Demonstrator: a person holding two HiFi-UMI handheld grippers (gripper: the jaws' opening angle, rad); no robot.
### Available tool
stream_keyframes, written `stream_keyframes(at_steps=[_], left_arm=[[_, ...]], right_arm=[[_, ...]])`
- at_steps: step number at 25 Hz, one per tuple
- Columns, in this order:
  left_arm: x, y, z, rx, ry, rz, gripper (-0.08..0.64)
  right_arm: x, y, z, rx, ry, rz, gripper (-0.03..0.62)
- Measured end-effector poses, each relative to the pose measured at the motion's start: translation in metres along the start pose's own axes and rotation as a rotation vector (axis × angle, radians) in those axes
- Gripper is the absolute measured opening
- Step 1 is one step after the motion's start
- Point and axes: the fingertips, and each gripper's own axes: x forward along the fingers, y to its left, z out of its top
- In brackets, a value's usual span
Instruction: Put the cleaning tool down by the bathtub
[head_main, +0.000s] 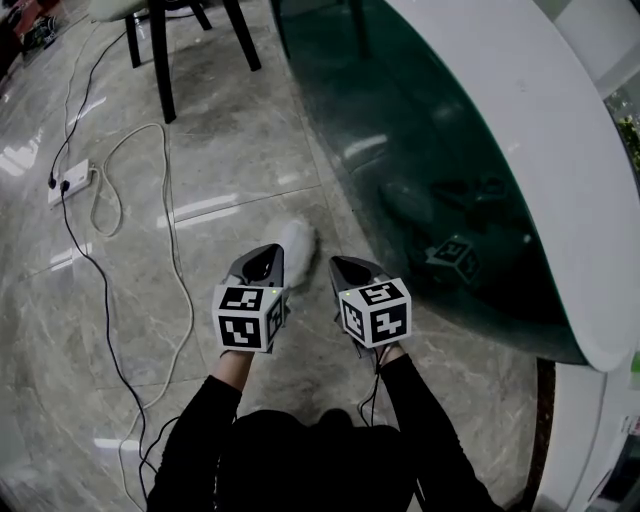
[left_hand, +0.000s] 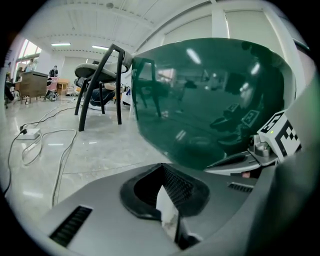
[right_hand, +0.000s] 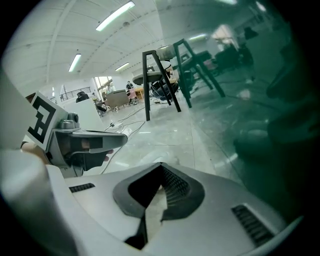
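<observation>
Found the cleaning tool (head_main: 297, 243) as a white, fluffy lump lying on the grey stone floor (head_main: 230, 150), near the dark green wall of the bathtub (head_main: 450, 180). Saw only its far end; lost the rest behind the left gripper (head_main: 264, 262), just beside it. Could not make out its full shape. Found the left gripper's jaws closed together and empty, and those of the right gripper (head_main: 350, 268) likewise. Noted a white cable (head_main: 176, 270) looping across the floor further left.
</observation>
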Motion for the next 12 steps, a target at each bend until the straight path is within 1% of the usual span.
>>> stream_keyframes(at_steps=[6,12], left_arm=[[-0.006,0.001,-0.002,-0.022,0.001,-0.002,0.008],[-0.011,-0.003,0.0,-0.042,-0.003,-0.01,0.008]], right_arm=[[-0.002,0.014,0.002,-0.059,-0.004,0.002,0.0],[-0.007,0.014,0.002,-0.069,-0.016,-0.012,0.0]])
